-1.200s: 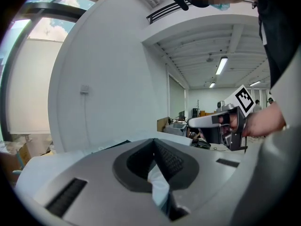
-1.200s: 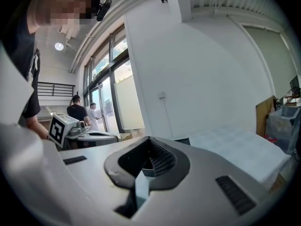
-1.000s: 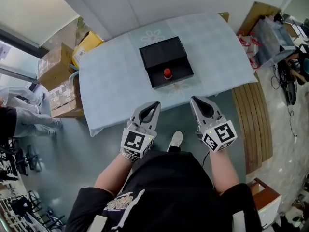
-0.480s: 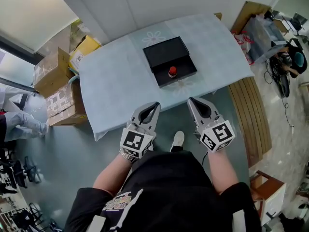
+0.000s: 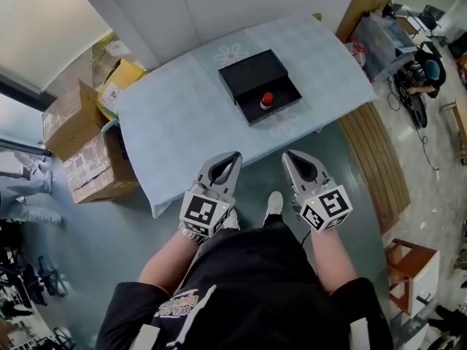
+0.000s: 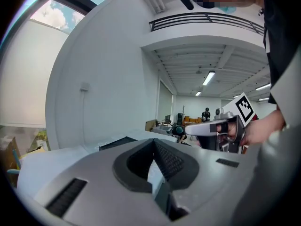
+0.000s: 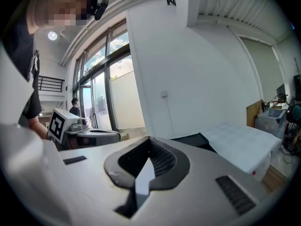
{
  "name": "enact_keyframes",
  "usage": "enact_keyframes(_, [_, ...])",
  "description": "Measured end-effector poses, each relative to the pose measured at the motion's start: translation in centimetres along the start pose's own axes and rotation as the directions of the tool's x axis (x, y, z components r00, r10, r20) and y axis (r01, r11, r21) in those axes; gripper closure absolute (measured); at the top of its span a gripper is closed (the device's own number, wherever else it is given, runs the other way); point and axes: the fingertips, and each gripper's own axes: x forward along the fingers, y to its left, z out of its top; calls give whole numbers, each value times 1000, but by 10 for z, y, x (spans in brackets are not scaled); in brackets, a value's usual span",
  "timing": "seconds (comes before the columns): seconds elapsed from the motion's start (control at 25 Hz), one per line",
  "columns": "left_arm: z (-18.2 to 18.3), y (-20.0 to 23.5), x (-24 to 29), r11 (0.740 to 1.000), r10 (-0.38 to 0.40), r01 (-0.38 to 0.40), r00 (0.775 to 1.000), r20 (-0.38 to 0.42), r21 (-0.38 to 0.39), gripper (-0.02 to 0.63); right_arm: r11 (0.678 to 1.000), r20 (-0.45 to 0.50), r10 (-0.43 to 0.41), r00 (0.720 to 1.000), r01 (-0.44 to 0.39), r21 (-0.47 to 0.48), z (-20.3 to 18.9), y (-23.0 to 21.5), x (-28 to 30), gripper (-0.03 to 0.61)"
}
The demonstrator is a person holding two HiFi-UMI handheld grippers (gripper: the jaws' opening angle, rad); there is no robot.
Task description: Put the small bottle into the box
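Standing short of the pale blue cloth-covered table [image 5: 182, 126], you held the left gripper [image 5: 232, 156] and right gripper [image 5: 287, 156] with jaws pressed together, gripping nothing. The small red-capped bottle [image 5: 267, 100] sat inside the open black rectangular box [image 5: 250, 72].

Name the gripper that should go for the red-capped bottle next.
Right, narrowly. Both grippers are shut, empty and short of the table; the right gripper looks slightly closer to the small bottle on the black box's near half than the left gripper.
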Motion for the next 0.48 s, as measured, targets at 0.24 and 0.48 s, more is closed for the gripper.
enact_keyframes(0.24, [-10,12,-18,999,-36,36,999,6,-2,606,999,-8,-38,999,38,-6,-7,25,4,571])
enact_keyframes(0.48, [-15,18,-24,997,-74,74,997,-2,2,606,997,-4,-73,997,73,-5,-10,34,9,571])
